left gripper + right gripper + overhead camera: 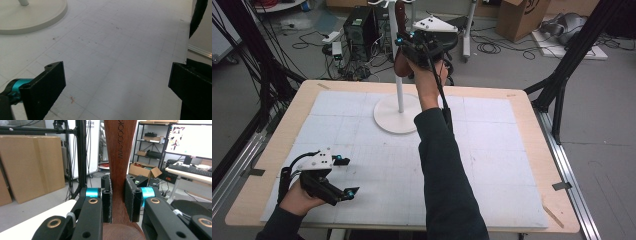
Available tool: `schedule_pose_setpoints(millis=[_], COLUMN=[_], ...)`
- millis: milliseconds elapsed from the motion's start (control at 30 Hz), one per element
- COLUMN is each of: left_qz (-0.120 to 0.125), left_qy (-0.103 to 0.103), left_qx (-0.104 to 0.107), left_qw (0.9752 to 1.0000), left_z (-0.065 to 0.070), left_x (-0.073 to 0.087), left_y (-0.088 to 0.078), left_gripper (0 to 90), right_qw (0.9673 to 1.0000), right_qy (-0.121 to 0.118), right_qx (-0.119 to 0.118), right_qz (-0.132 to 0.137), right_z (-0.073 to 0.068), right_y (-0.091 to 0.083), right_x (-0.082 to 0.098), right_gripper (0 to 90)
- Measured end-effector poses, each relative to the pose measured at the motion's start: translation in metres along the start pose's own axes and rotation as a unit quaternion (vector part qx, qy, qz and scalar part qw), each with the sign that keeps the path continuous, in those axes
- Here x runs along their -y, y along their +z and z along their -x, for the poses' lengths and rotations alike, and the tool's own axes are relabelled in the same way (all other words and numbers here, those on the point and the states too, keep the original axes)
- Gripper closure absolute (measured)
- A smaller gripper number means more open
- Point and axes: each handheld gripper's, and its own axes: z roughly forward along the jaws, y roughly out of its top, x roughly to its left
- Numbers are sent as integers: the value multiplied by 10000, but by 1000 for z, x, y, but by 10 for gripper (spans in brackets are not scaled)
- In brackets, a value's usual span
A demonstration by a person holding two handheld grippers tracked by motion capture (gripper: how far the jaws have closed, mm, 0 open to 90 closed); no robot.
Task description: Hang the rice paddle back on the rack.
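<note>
My right gripper [404, 44] is raised above the far side of the table, next to the pole of a white stand [395, 118]. It is shut on a dark brown wooden utensil [401, 17] that stands upright. In the right gripper view the utensil's handle [119, 150], lettered MAXCOOK, rises between the pads of the right gripper [118, 197], and its wider part lies below them. My left gripper [347, 176] rests low at the table's front left, open with nothing in it. In the left gripper view the left gripper [116, 85] has only the white mat [120, 50] between its jaws.
The stand's round base [32, 15] sits on the gridded white mat [492, 150] at the far middle. Beyond the table are a computer tower [359, 27], loose cables, a cardboard box [522, 17] and black frame legs [572, 55].
</note>
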Motion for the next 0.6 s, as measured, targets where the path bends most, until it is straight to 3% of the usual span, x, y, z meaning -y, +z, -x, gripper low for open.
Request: schedule_pose_setpoints(millis=[600], left_qz=[-6], left_qy=[-26], left_qx=[16], left_qw=[10000], left_z=[0], left_x=[0], left_y=[0], left_gripper=[17], right_qw=[9999], right_qy=[-95], right_qx=[86], right_qz=[-41], right_z=[-1], right_y=[3], right_x=[-3], right_gripper=[789])
